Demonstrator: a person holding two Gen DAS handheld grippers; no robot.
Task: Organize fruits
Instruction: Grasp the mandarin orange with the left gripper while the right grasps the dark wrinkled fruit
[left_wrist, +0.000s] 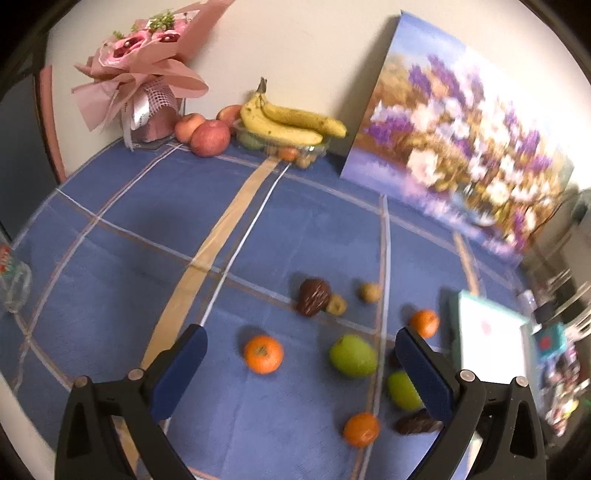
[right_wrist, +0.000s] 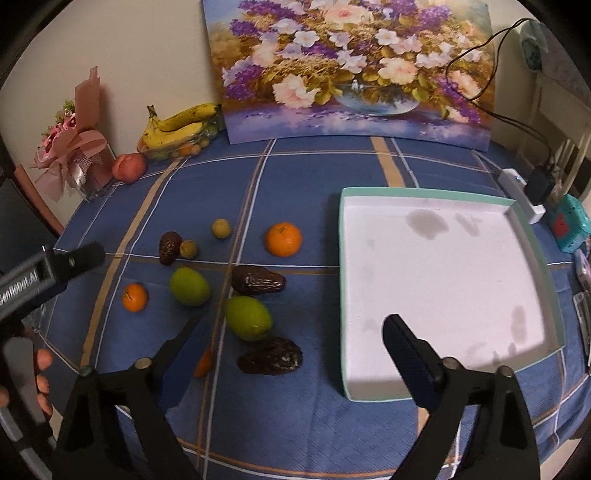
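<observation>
On blue cloth — white tray (right_wrist: 436, 258), bare — fruit alongside

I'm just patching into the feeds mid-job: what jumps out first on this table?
The big flower painting leaning on the back wall dominates, with an empty white box with a teal rim lying just before it on the right. Loose fruit is scattered on the blue checked tablecloth left of the box: oranges, green fruits and dark dates. Both grippers are open, holding nothing.
</observation>
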